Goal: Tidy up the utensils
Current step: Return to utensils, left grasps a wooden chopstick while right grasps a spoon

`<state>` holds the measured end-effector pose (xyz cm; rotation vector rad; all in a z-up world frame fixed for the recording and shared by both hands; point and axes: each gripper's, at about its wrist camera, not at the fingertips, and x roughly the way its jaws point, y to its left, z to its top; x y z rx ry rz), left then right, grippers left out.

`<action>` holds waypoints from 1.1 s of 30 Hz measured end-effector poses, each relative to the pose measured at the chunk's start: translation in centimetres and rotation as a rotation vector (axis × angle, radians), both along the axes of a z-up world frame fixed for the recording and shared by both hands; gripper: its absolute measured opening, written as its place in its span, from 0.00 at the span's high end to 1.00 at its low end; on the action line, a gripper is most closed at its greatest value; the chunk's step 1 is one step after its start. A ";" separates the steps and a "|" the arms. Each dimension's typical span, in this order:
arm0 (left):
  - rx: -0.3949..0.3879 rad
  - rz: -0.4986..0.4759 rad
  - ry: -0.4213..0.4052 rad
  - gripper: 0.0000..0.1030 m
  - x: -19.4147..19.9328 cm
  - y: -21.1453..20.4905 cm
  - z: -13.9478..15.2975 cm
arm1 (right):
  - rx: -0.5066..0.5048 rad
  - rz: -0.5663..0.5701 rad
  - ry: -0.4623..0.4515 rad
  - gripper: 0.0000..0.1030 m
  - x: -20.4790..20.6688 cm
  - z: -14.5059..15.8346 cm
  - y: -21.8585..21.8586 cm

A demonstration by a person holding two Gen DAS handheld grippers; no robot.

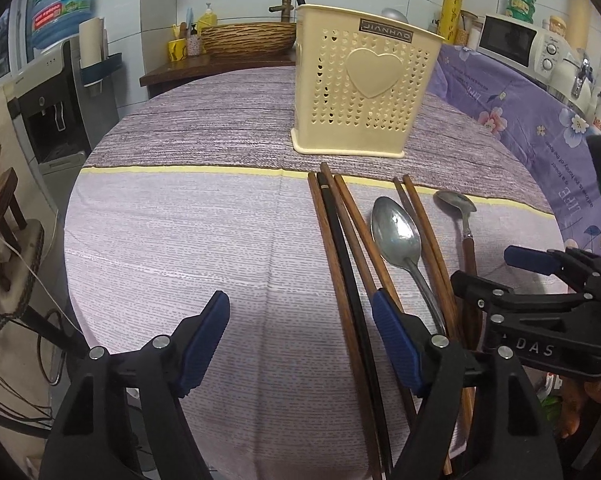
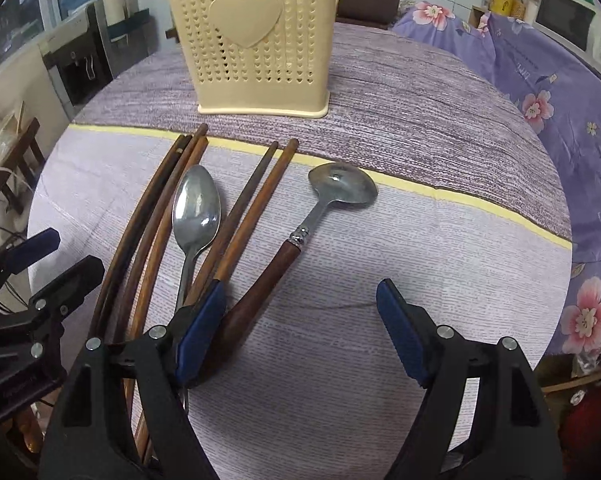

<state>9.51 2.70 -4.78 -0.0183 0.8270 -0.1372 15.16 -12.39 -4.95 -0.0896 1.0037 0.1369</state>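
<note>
A cream perforated utensil holder [image 1: 364, 84] with a heart stands upright at the back of the table; it also shows in the right wrist view [image 2: 256, 36]. In front of it lie several brown and black chopsticks [image 1: 340, 248], an all-metal spoon [image 1: 396, 232] and a wooden-handled spoon [image 1: 460, 208]. In the right wrist view the chopsticks [image 2: 148, 224], metal spoon [image 2: 196, 208] and wooden-handled spoon [image 2: 332, 192] lie left of centre. My left gripper [image 1: 300, 312] is open, left of the chopsticks. My right gripper [image 2: 300, 304] is open, just right of the wooden handle.
The table wears a lilac cloth [image 1: 180, 240] with a yellow stripe. A floral purple cloth [image 2: 560, 100] covers the counter at right, with a microwave [image 1: 512, 40]. A water dispenser [image 1: 48, 112] and a wooden chair [image 1: 0, 216] stand at left.
</note>
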 end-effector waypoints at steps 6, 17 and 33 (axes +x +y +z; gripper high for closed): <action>-0.002 0.000 0.013 0.32 -0.2 0.3 -0.1 | -0.074 0.033 0.030 0.25 -0.5 0.4 -1.1; 0.031 -0.024 0.045 0.51 -0.4 -0.6 -0.7 | -0.024 -0.002 0.005 0.25 -1.0 0.1 -2.7; 0.089 -0.026 0.067 0.54 3.6 -0.3 -0.8 | 0.142 -0.096 -0.014 0.22 0.4 0.5 -5.3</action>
